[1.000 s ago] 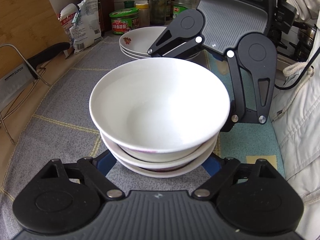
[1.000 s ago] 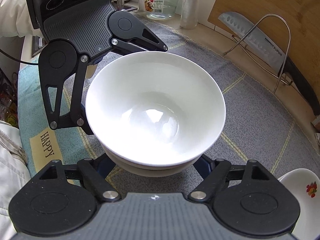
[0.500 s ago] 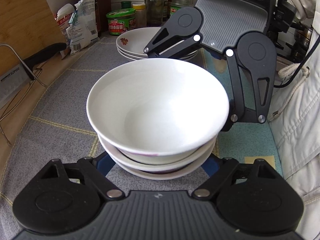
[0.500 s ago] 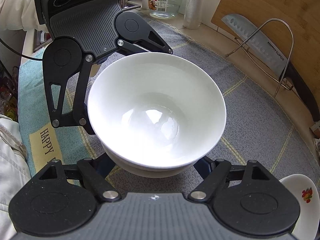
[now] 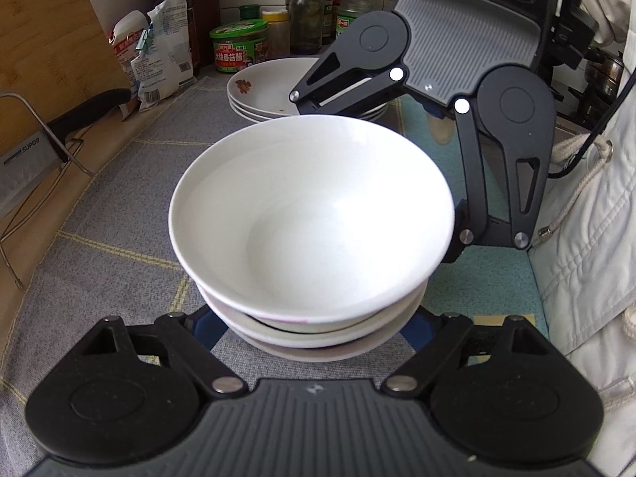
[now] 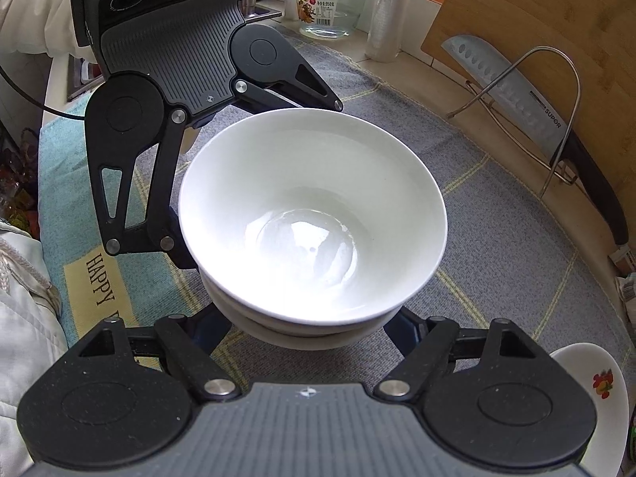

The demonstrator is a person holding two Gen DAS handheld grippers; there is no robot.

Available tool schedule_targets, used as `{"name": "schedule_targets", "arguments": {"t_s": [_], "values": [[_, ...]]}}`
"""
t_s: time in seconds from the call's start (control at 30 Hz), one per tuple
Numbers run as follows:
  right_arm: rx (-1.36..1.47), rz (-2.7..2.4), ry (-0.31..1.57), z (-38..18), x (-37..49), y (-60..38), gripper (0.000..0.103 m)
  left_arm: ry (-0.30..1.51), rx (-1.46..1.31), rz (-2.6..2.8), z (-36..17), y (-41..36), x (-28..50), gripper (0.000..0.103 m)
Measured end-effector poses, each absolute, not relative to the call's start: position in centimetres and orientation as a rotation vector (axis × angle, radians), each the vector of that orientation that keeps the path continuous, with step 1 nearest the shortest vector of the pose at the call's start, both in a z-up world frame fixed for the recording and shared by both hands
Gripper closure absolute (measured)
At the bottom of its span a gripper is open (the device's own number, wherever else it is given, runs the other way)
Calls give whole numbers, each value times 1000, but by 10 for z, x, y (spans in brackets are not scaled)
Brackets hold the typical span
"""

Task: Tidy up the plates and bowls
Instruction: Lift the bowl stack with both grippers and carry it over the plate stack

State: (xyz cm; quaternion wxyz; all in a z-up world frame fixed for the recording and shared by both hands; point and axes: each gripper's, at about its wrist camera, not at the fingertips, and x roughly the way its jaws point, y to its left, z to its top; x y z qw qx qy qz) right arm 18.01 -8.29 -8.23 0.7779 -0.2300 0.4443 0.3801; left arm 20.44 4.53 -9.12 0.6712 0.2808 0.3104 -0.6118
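While both grippers are bracketing the bowls point(image 5: 312, 214) from opposite sides, the whole stack is drifting towards the plates point(image 5: 270, 87) at the far end of the mat point(image 5: 119, 206). Compared with a second ago, the plates are sitting lower and closer behind the top bowl's rim in the left view, and the jar point(image 5: 237, 48) beside the plates is looming larger; in the right view the knife point(image 6: 512, 87) in its rack is sliding further back from the stack.

The left gripper point(image 5: 310, 330) is spread wide, its blue fingers point(image 5: 204, 328) reaching in on either side of the lowest bowl. I cannot tell whether they are actually pressing the china, since the bowl hides the tips. The right gripper point(image 6: 308, 332) is likewise splayed wide around the base from the opposite side, its tips hidden too.

Three bowls are nested, the top one sitting a little askew on the two beneath, and the stack is still well short of the plates.

My reading is that the pair are carrying or nudging the stack as one unit to park it beside the plates. With the top bowl cocked, any jerk is risking a slide, so slow, level travel looks wise.
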Motion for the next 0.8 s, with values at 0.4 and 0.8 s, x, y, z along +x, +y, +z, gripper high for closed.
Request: {"name": "schedule_targets", "arguments": {"t_s": [0.4,0.8], "values": [[-480,849,929,-63,172,-112,17,706,666,-1331,-69,16,191,16],[-487,838,886,-38,172,-185,17,651,679,-1322,-45,-56,183,16]]}}
